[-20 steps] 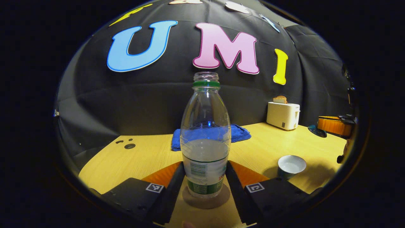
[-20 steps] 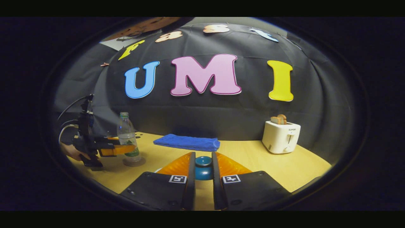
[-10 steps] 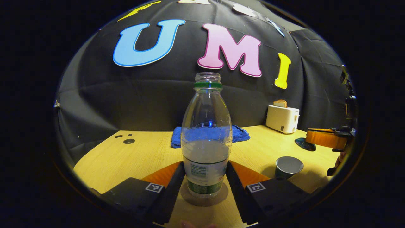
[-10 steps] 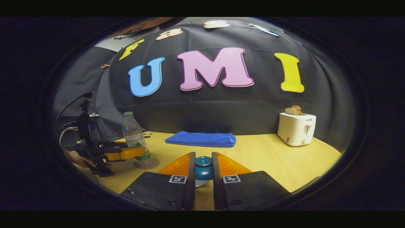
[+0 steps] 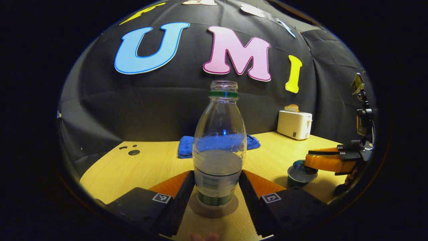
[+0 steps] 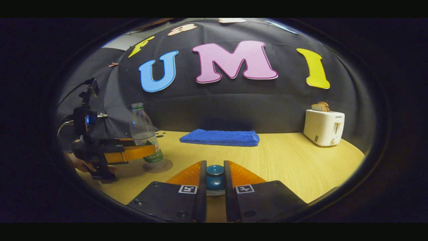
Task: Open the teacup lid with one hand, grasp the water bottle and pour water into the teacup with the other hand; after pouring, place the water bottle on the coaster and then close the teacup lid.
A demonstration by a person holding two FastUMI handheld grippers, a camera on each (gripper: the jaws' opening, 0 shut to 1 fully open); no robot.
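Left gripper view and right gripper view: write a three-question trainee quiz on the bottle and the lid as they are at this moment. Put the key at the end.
1. True or false: the water bottle is capped and lying on its side.
2. Multiple choice: what is the right tool shut on? A) a spoon B) the knob of the teacup lid C) a sponge
3. Fill in the blank: the water bottle stands upright on a round ___, between the left tool's fingers.

Key
1. False: it stands upright with its mouth open.
2. B
3. coaster
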